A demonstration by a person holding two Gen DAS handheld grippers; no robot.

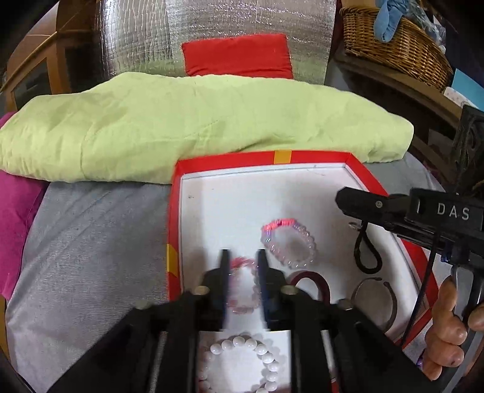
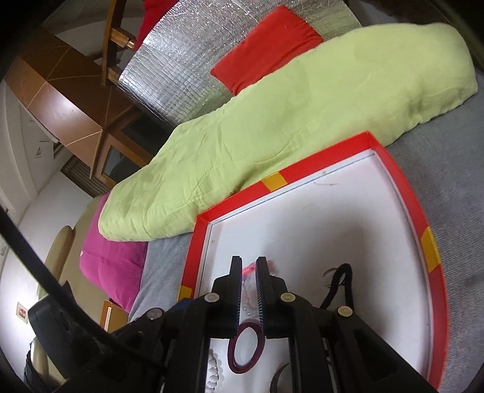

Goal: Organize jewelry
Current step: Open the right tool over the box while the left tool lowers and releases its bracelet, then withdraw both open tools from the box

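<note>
A red-rimmed tray (image 1: 305, 157) with a white floor lies on grey cloth and holds the jewelry. In the left wrist view my left gripper (image 1: 243, 257) hovers open over a pink bead bracelet (image 1: 243, 290). A clear bead bracelet with a pink band (image 1: 289, 243), a white pearl bracelet (image 1: 245, 359), a maroon ring band (image 1: 314, 281), a dark open bangle (image 1: 378, 299) and a black cord (image 1: 367, 254) lie nearby. My right gripper (image 1: 340, 198) reaches in from the right. In the right wrist view my right gripper (image 2: 248, 263) is narrowly open above the tray (image 2: 326, 167), empty, over the maroon band (image 2: 246, 347).
A light green quilt (image 1: 181, 127) lies behind the tray, with a red cushion (image 1: 239, 54) and silver foil sheet (image 1: 211, 24) beyond. A magenta pillow (image 1: 15, 217) is at the left. A wicker basket (image 1: 399, 45) stands on a wooden shelf at the right.
</note>
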